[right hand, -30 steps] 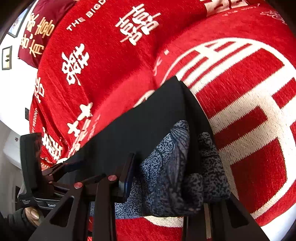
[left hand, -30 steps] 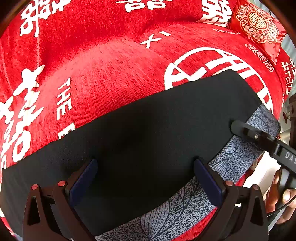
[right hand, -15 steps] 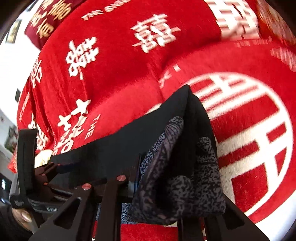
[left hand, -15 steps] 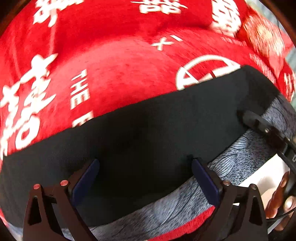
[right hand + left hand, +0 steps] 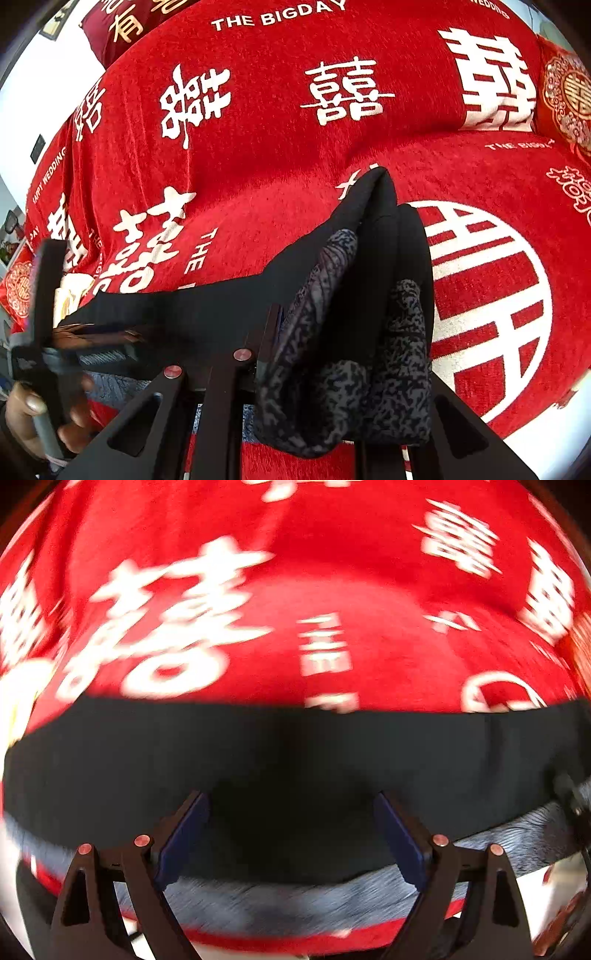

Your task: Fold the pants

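The black pants [image 5: 229, 306], grey-patterned inside, lie across a red wedding-print sofa cover [image 5: 258, 166], one end bunched in the clamped right claw [image 5: 347, 402], while the left claw [image 5: 291, 834], closing from wide, grips nothing.

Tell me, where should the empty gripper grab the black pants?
Best guess: grab the pants at their near long edge, where the grey patterned lining peeks out. Bring the left hand-held gripper straight down over that edge; its jaws are closing, with nothing pinched. The cloth lies flat, so only an edge gives a bite. The right hand-held gripper already pinches one bunched end.
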Motion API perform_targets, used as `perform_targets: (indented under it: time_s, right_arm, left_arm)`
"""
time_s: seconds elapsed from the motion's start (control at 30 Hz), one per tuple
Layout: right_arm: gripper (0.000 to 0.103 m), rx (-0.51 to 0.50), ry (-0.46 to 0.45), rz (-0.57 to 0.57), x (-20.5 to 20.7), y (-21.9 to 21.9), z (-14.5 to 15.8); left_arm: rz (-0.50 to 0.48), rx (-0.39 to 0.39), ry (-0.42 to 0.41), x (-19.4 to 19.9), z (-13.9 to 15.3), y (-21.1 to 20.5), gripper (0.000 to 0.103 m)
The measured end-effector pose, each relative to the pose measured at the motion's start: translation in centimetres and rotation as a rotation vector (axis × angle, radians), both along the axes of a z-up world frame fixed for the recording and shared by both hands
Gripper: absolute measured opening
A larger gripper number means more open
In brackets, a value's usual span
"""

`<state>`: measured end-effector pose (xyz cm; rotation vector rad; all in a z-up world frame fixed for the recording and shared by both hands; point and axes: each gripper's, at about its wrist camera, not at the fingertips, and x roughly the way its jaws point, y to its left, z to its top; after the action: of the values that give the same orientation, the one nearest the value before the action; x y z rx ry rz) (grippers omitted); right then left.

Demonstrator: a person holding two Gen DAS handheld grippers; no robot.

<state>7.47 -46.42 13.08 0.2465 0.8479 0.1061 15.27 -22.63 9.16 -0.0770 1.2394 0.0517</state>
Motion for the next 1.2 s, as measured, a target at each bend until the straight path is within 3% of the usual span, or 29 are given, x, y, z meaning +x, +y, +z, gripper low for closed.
perform_targets:
  time_s: [0.1,0.13,0.17,0.23,0.53,0.73,0.97,1.1,1.2]
  right_arm:
    - [0.017,-0.007,0.001,0.0,0.1,0.3,0.3]
    - [0.017,-0.01,0.001,-0.001,0.2,0.5,0.4]
    - [0.017,-0.012,0.001,-0.001,0.3,0.7,0.5]
    - [0.017,-0.017,0.003,-0.002,0.5,1.2,0.7]
    - [0.017,-0.087,-0.037,0.035,-0.2,4.2,3.1]
    - [0.017,-0.129,-0.133,0.098,-1.4,8.7,6.2]
    - [0.017,-0.143,-0.215,0.193,-1.7,15.3,9.1]
    - [0.017,-0.183,-0.221,0.283,-1.2,20.9,8.7]
    - [0.017,-0.207,-0.2,0.347,-0.5,25.4,7.0]
  left_arm:
    - [0.061,-0.039,0.091,-0.7,-2.0,3.0,0.093]
    - [0.042,-0.033,0.112,-0.6,-2.9,3.0,0.093]
    - [0.008,-0.021,0.138,-0.3,-3.9,3.0,0.1]
    - [-0.023,0.021,0.083,-0.3,-4.3,3.0,0.103]
    - [-0.027,0.033,0.066,0.2,-4.5,2.6,0.103]
    - [-0.043,-0.011,0.093,0.4,-3.9,3.2,0.103]
    - [0.07,-0.115,0.093,-0.5,-2.3,10.3,0.102]
    - [0.132,-0.16,0.075,-0.9,-1.8,16.1,0.102]
    - [0.17,-0.145,0.071,-1.3,-1.9,20.5,0.102]
